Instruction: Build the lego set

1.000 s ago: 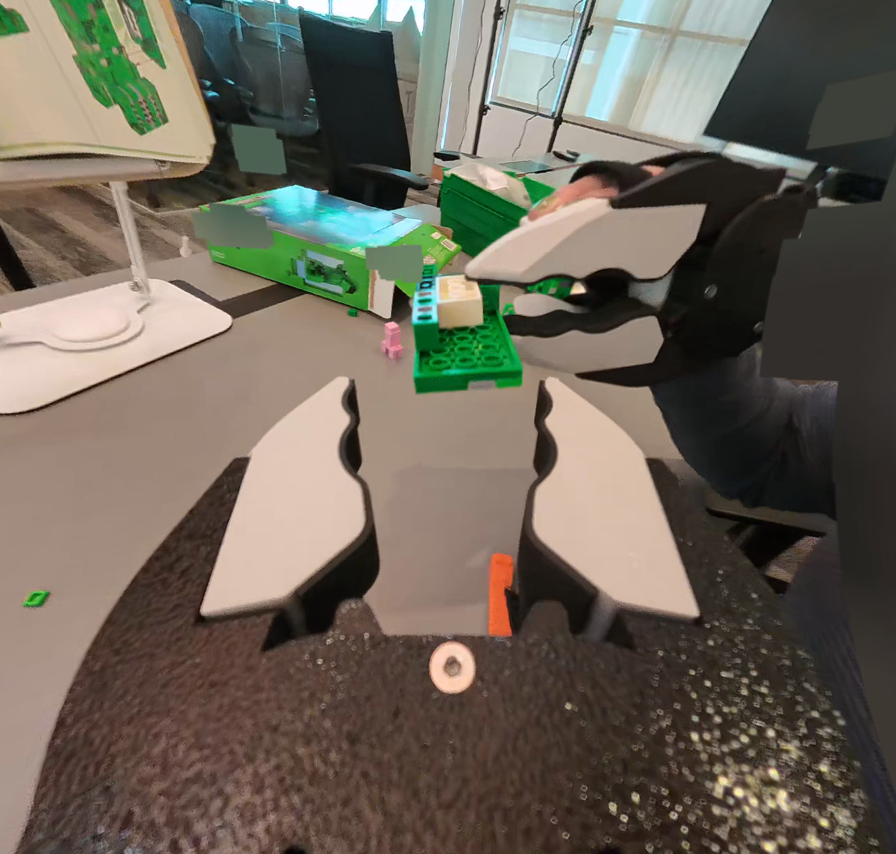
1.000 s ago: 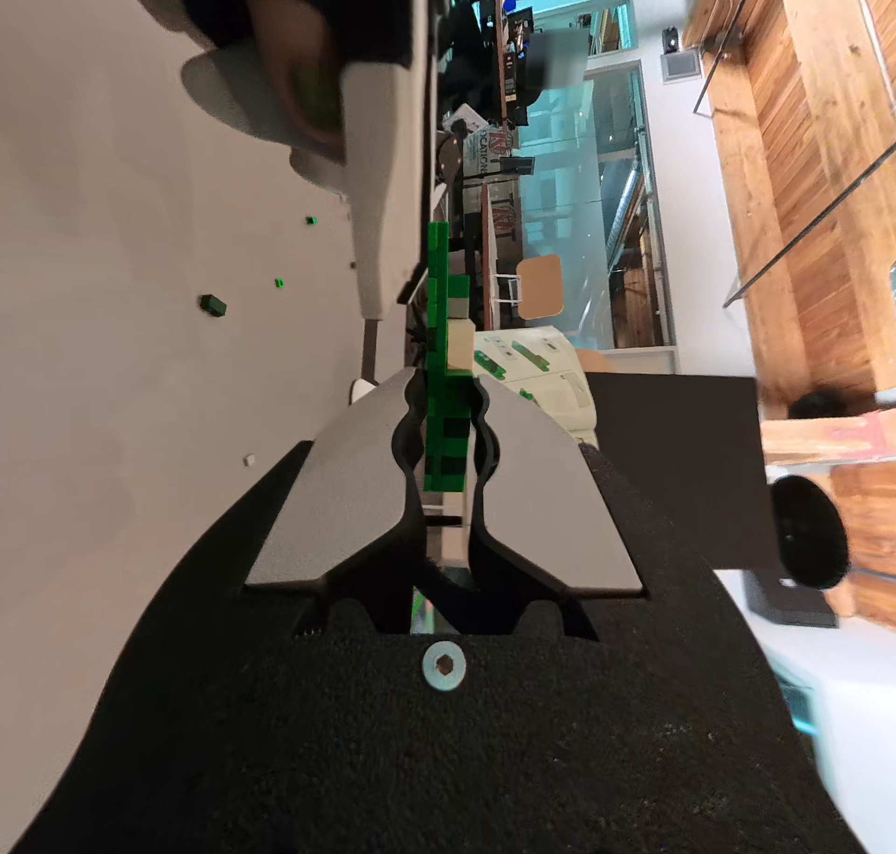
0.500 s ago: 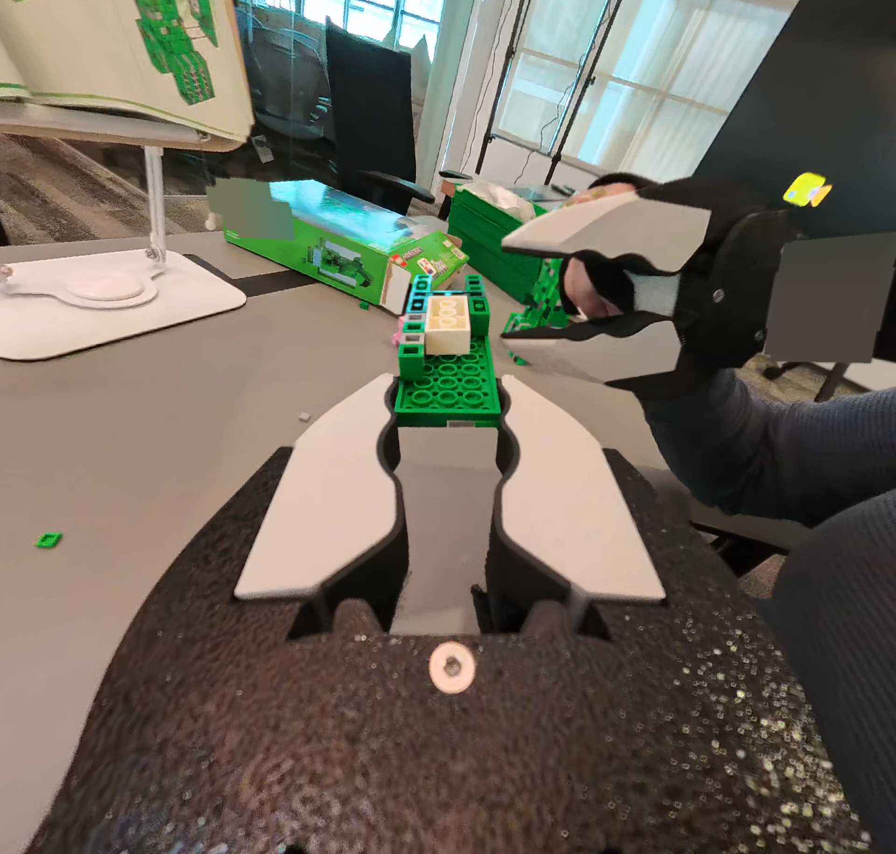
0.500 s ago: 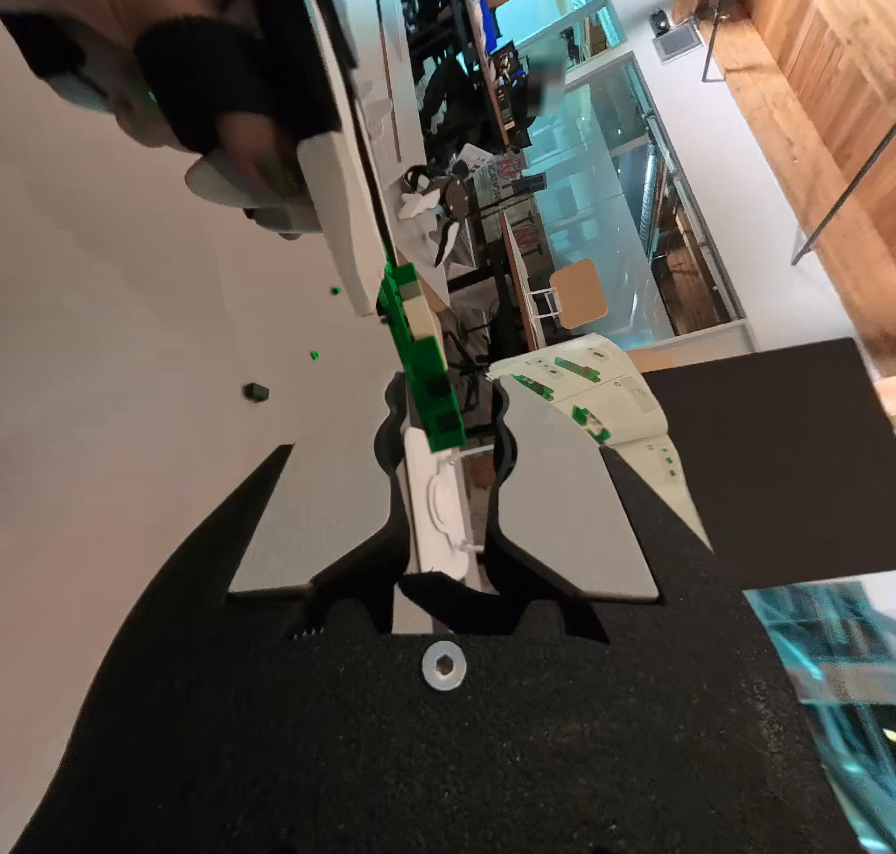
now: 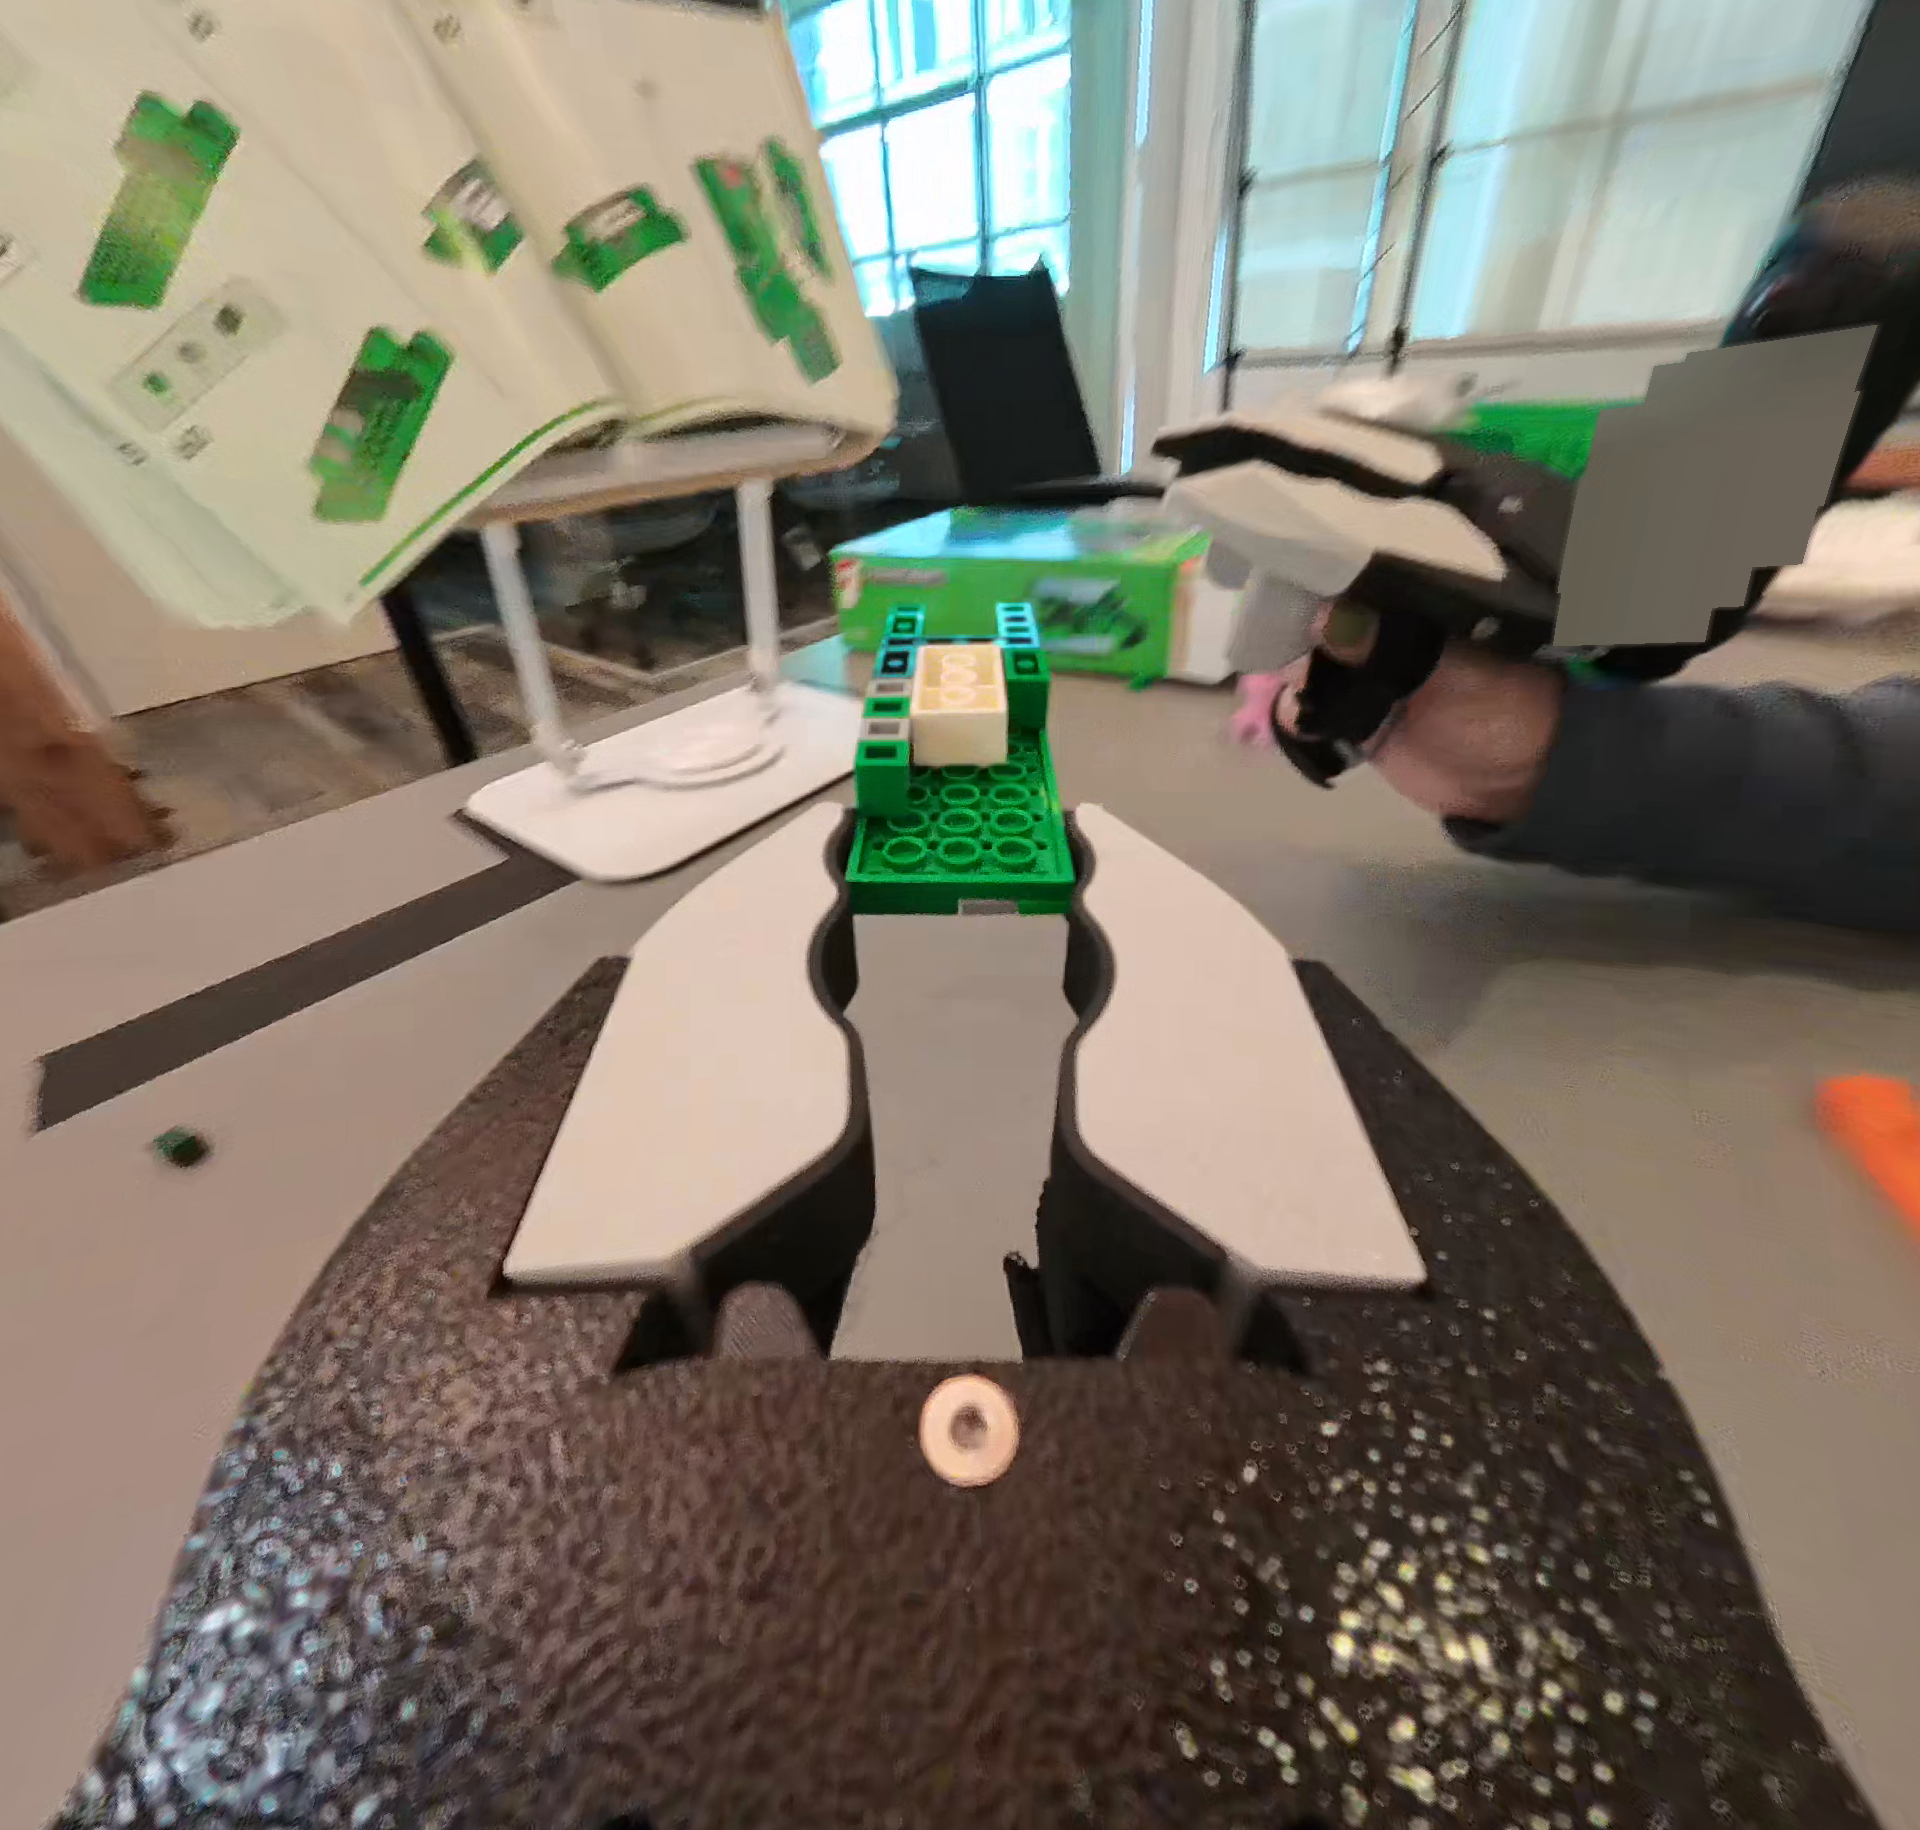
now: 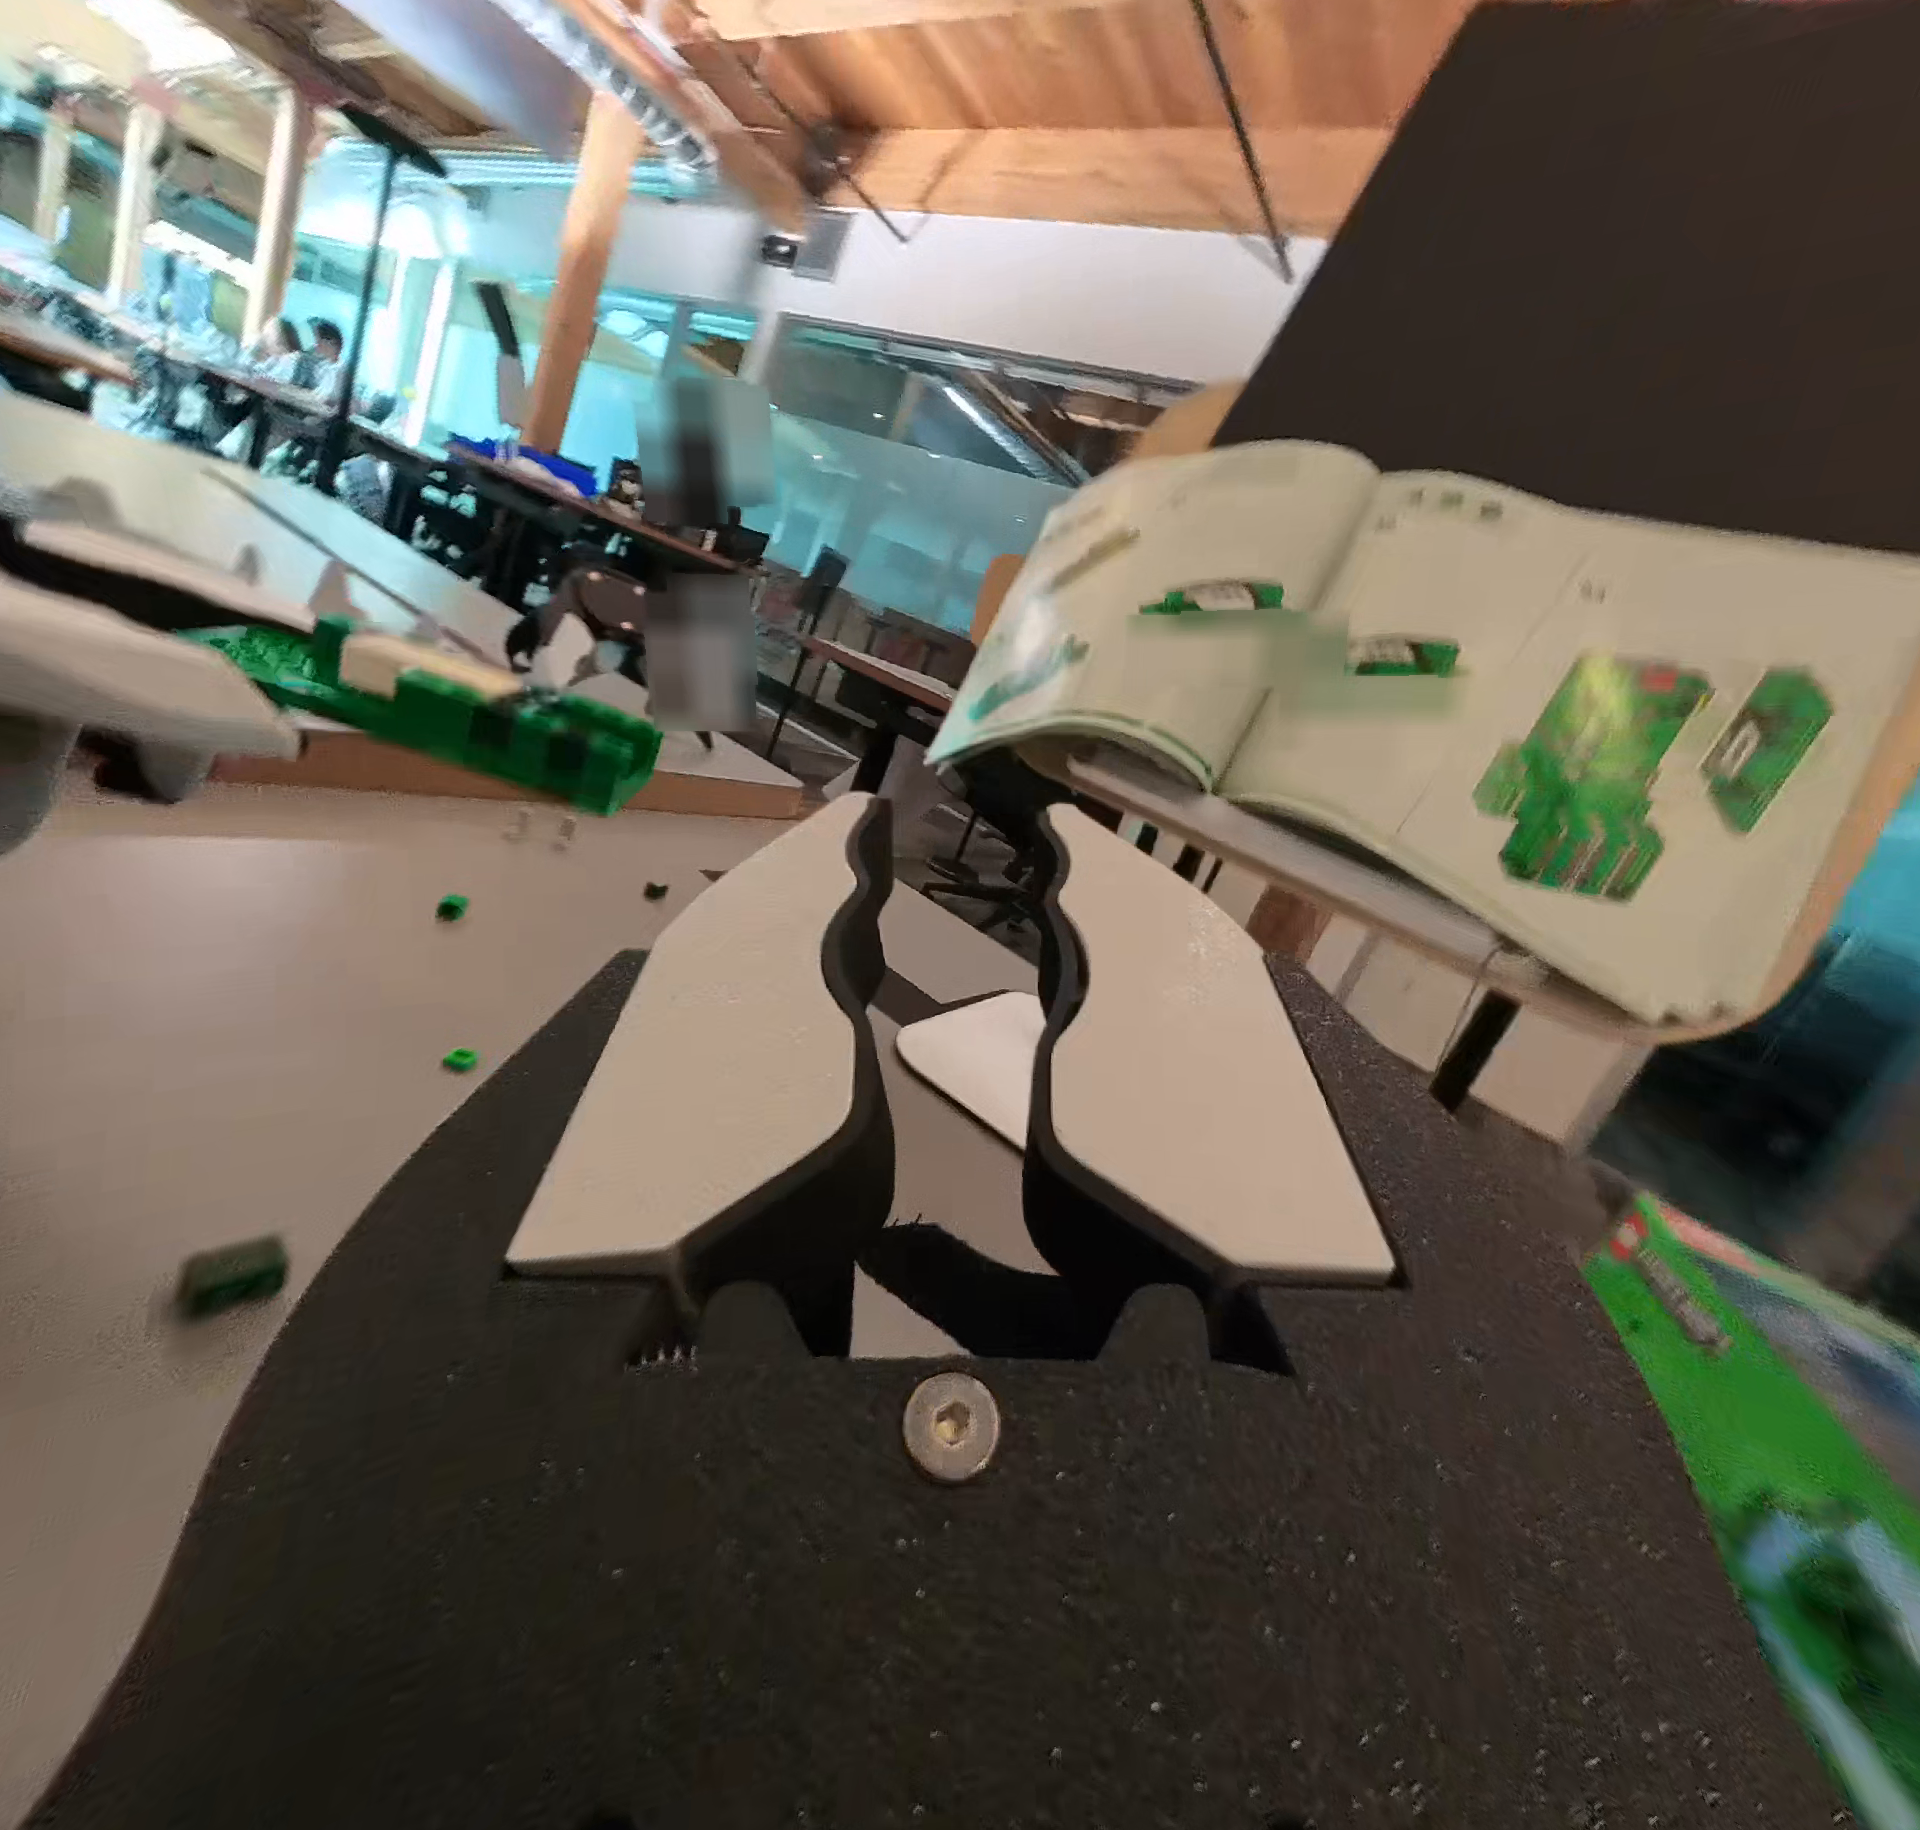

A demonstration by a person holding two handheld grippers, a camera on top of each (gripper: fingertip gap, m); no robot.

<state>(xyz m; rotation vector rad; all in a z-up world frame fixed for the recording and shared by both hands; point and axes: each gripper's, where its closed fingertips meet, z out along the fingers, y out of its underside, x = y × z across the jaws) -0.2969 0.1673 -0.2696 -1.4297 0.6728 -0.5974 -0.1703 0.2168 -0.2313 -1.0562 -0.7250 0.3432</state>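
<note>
My left gripper pinches the near edge of the green studded lego plate, its pale fingers closed on the plate's two sides. The plate is held level above the grey table and carries a cream brick between low green and grey side walls. Bare tabletop lies beneath and on both sides of it. To my left one small loose green piece sits beside a dark strip on the table; an orange object lies at the right edge.

My right gripper holds nothing, its fingers a narrow gap apart, and it is well clear of the build, off to the right with a gloved hand around it. Several tiny green bits are scattered on the table near it.

Farther off, the open instruction booklet with green build diagrams rests on a white stand, overhanging the table. Behind the build lies the green cardboard set box. The printing on both is too blurred to read. Windows and a dark chair stand beyond.
</note>
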